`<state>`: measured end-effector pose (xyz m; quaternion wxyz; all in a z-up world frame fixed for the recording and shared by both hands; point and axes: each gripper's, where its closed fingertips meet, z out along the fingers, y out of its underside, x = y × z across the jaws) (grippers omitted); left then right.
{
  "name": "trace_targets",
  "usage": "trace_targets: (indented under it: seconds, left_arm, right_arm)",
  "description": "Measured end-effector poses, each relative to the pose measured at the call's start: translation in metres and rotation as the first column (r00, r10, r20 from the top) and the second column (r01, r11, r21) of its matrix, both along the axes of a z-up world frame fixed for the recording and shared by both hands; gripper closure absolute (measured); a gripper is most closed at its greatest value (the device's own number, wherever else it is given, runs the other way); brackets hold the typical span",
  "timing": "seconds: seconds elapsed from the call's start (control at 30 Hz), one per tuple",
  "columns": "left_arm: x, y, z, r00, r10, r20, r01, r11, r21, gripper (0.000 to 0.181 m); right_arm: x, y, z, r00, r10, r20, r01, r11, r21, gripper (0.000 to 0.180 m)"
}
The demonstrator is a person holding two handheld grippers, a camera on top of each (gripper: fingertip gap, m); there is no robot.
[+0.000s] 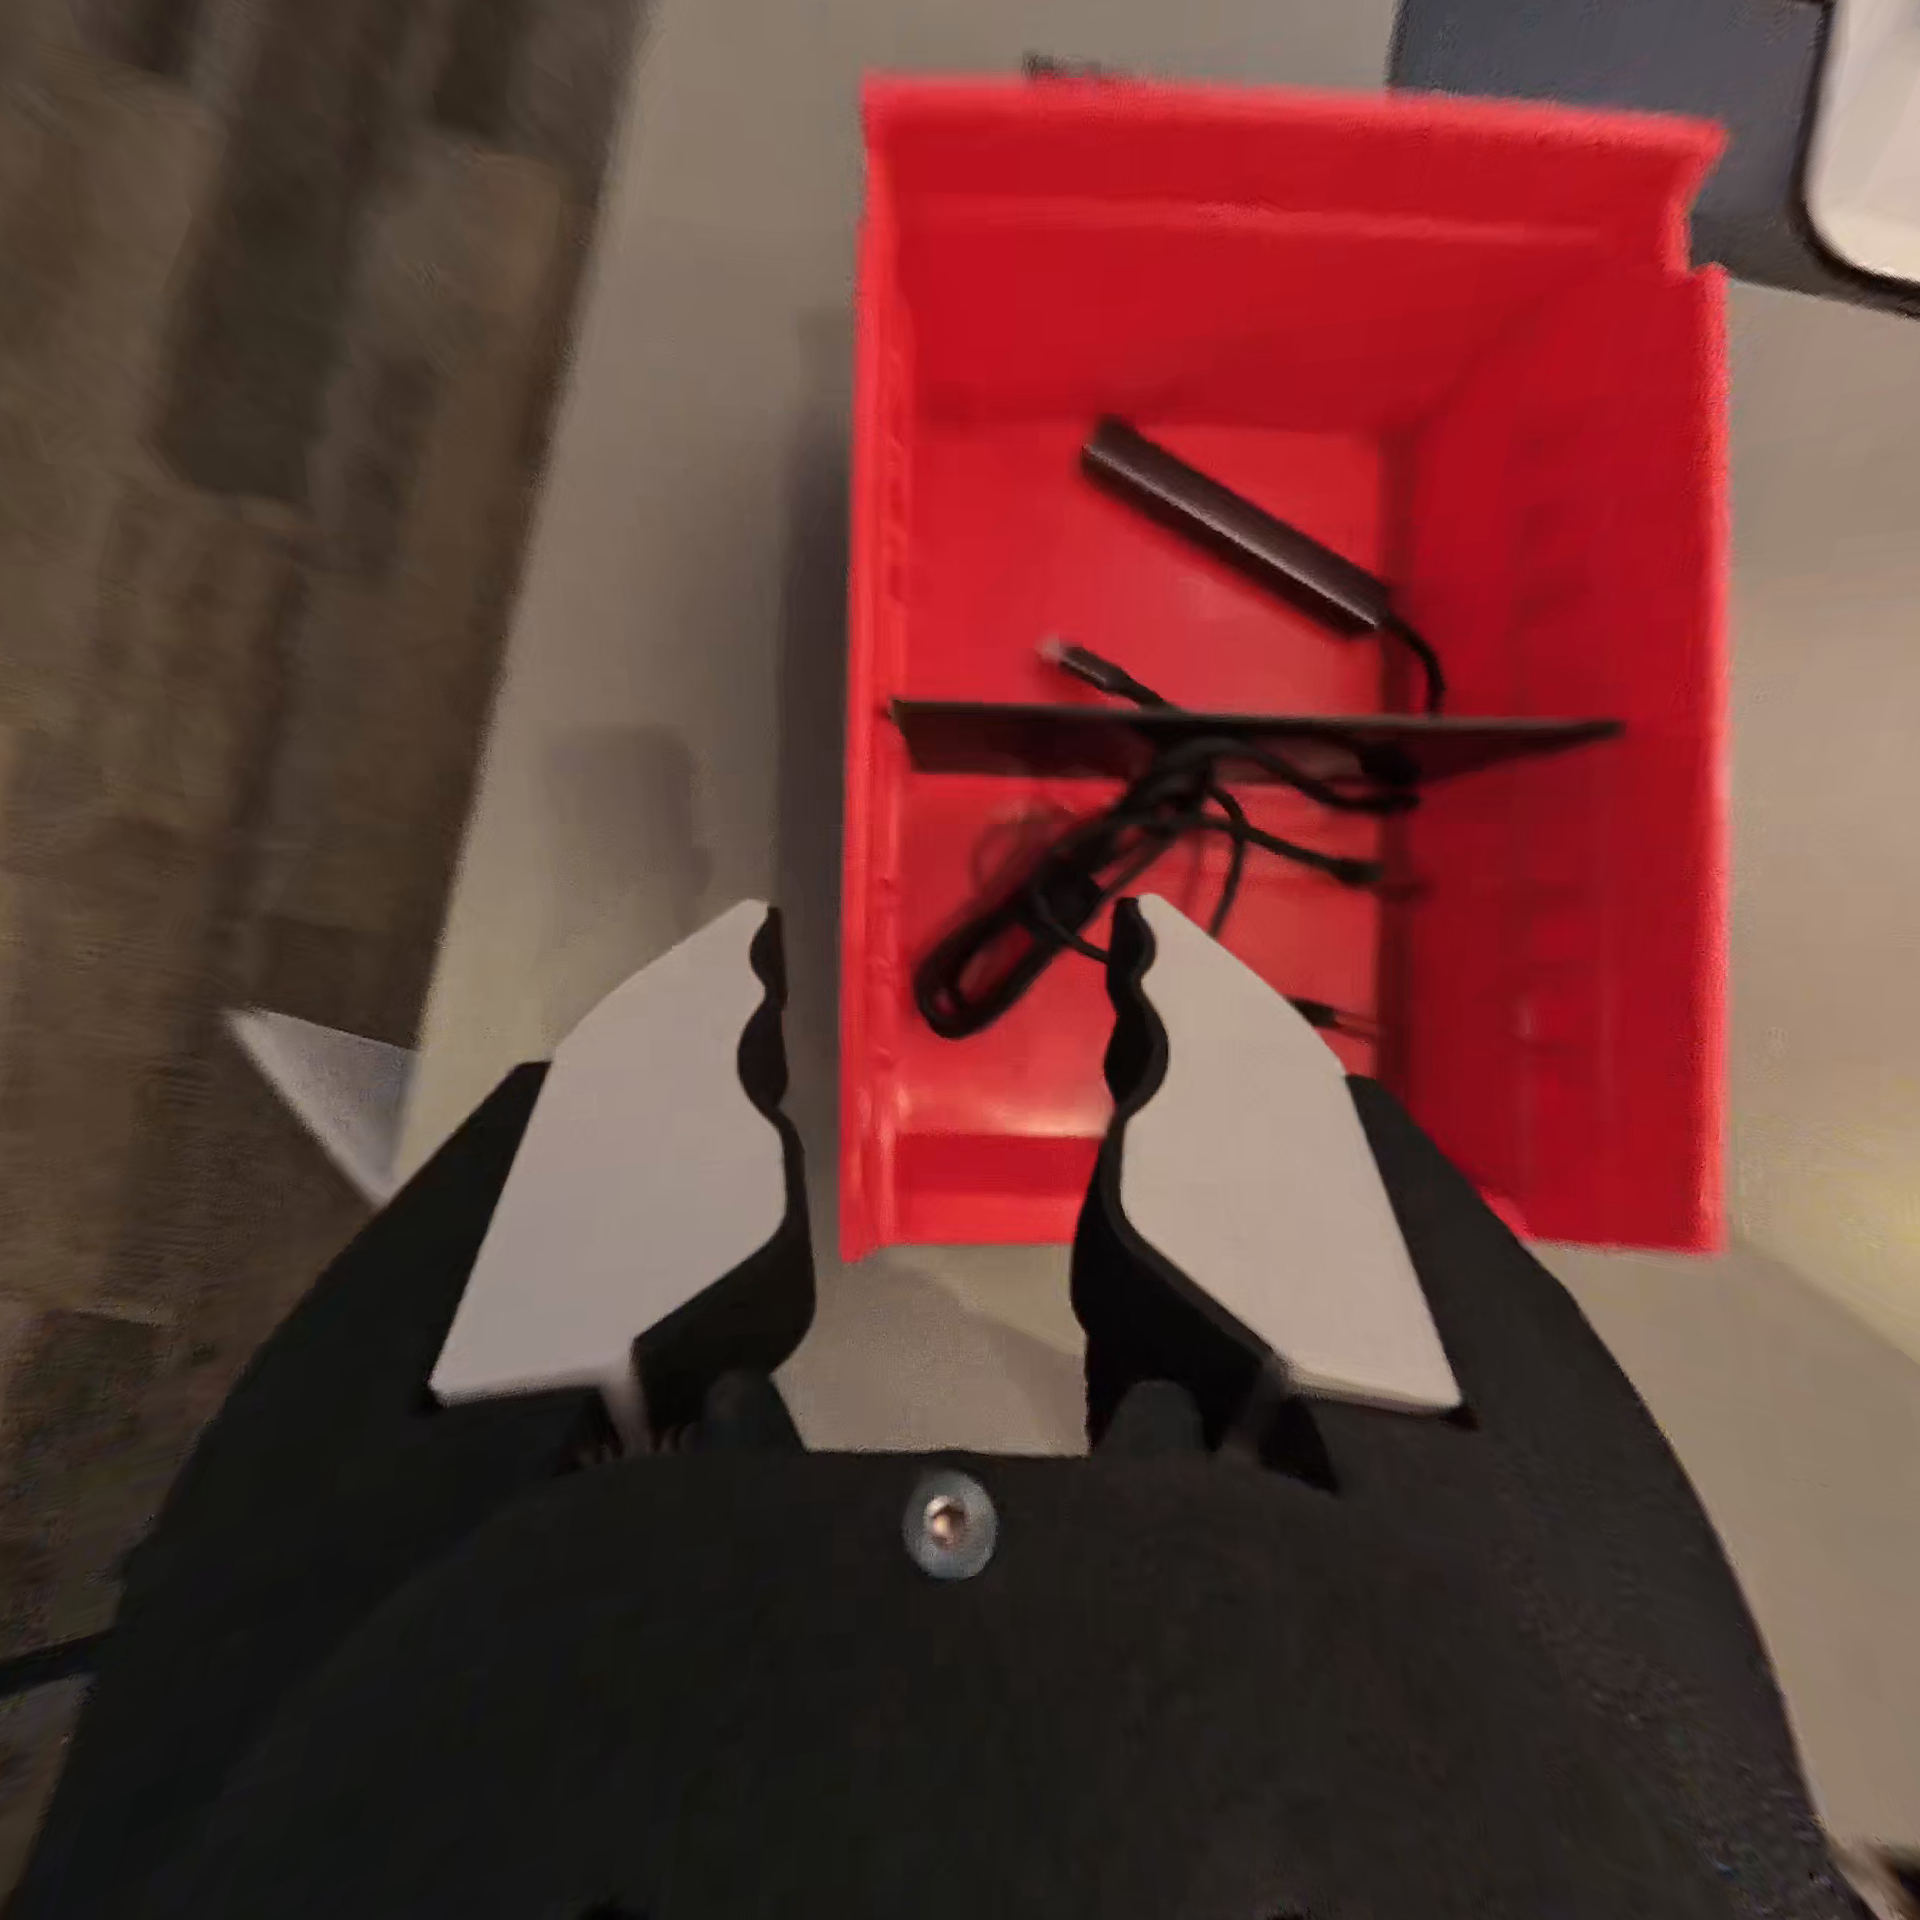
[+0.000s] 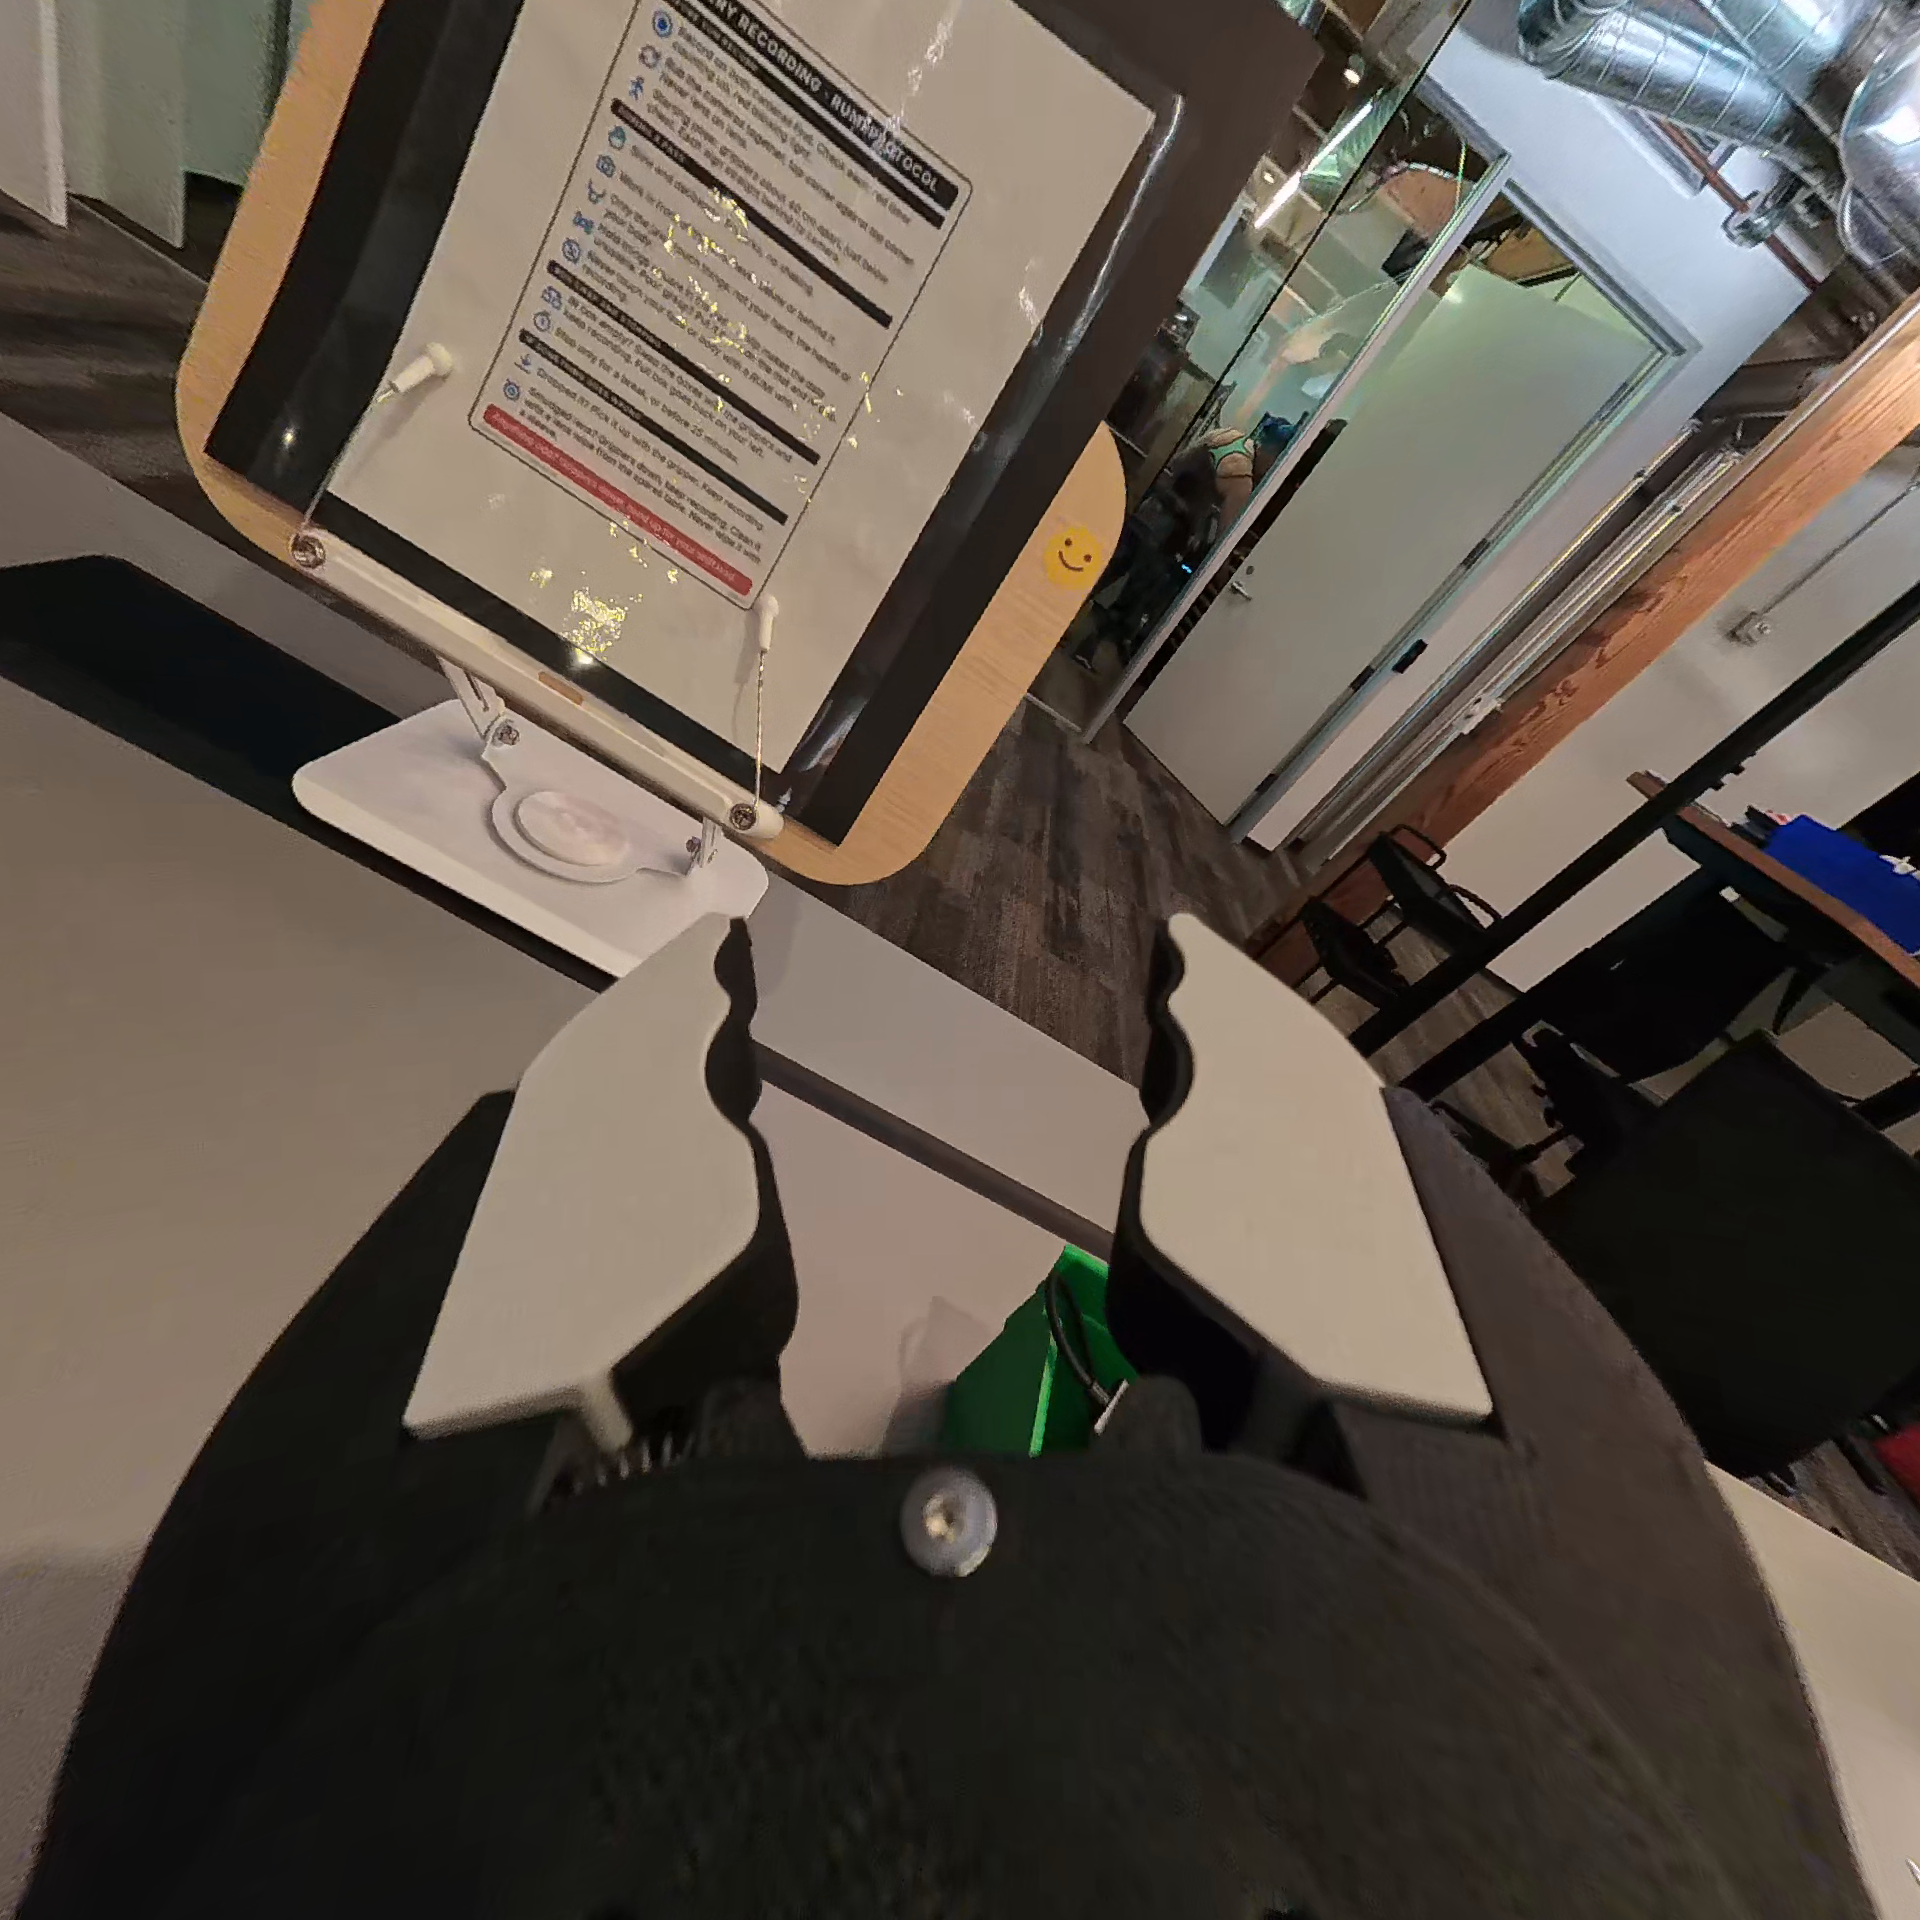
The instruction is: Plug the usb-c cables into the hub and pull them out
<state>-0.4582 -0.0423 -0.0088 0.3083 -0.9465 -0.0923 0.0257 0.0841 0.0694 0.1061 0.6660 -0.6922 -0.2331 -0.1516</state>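
Note:
In the left wrist view a red bin (image 1: 1558, 727) stands on the pale table, split by a black divider (image 1: 1247, 732). A dark slim hub (image 1: 1231, 525) lies in the far compartment with its short lead. A bundle of black usb-c cables (image 1: 1039, 925) lies in the near compartment, with one plug (image 1: 1081, 657) reaching past the divider. My left gripper (image 1: 945, 920) is open and empty, held above the bin's near left corner. My right gripper (image 2: 951, 935) is open and empty, raised over the table and pointing at a stand. The view is blurred.
A green bin (image 2: 1039, 1371) with a black cable shows low between my right fingers. A white stand (image 2: 520, 821) holds a printed sheet on a board (image 2: 675, 312) at the table's far side. Carpeted floor lies left of the table (image 1: 644, 623). Chairs and desks stand at right. Across from one pair of fingers to the other is roughly 55 cm. The plug (image 1: 1081, 657) lies some 15 cm from my left tips, 55 cm from my right tips.

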Motion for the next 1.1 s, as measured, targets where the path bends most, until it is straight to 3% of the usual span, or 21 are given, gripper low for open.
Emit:
trace_targets:
  seconds: [0.1,0.2,0.33,0.47,0.6,0.77,0.9,1.1]
  left_arm:
    - [0.022,-0.002,-0.006,0.982,-0.086,0.171,0.09,0.996,-0.021,0.129]
    - [0.047,0.007,-0.007,0.963,-0.231,0.138,0.237,0.971,-0.029,0.14]
    - [0.068,0.013,-0.035,0.92,-0.385,0.074,0.392,0.901,-0.183,0.14]
    - [0.054,0.016,-0.062,0.923,-0.384,0.017,0.368,0.869,-0.331,0.141]
    - [0.047,0.024,-0.076,0.912,-0.409,0.0,0.383,0.853,-0.354,0.148]
    - [0.03,0.021,-0.097,0.917,-0.393,-0.067,0.315,0.816,-0.485,0.151]
    - [0.032,0.027,-0.102,0.915,-0.401,-0.043,0.337,0.819,-0.464,0.172]
    - [0.033,0.008,-0.09,0.914,-0.405,-0.026,0.342,0.804,-0.487,0.177]
  right_arm:
    - [0.002,0.003,-0.004,1.0,0.005,0.004,-0.005,1.0,-0.015,0.106]
    - [0.001,0.005,-0.009,0.999,0.009,0.04,-0.008,1.0,-0.024,0.106]
    - [-0.003,0.008,-0.015,0.995,0.013,0.097,-0.01,0.999,-0.033,0.106]
    - [-0.007,0.009,-0.018,0.993,0.031,0.118,-0.026,0.999,-0.04,0.106]
    - [-0.011,0.009,-0.02,0.99,0.048,0.135,-0.043,0.998,-0.044,0.106]
    - [-0.015,0.008,-0.023,0.986,0.071,0.154,-0.062,0.996,-0.062,0.107]
    - [-0.018,0.007,-0.025,0.982,0.088,0.17,-0.076,0.994,-0.073,0.109]
    - [-0.022,0.007,-0.027,0.975,0.101,0.198,-0.087,0.993,-0.08,0.11]
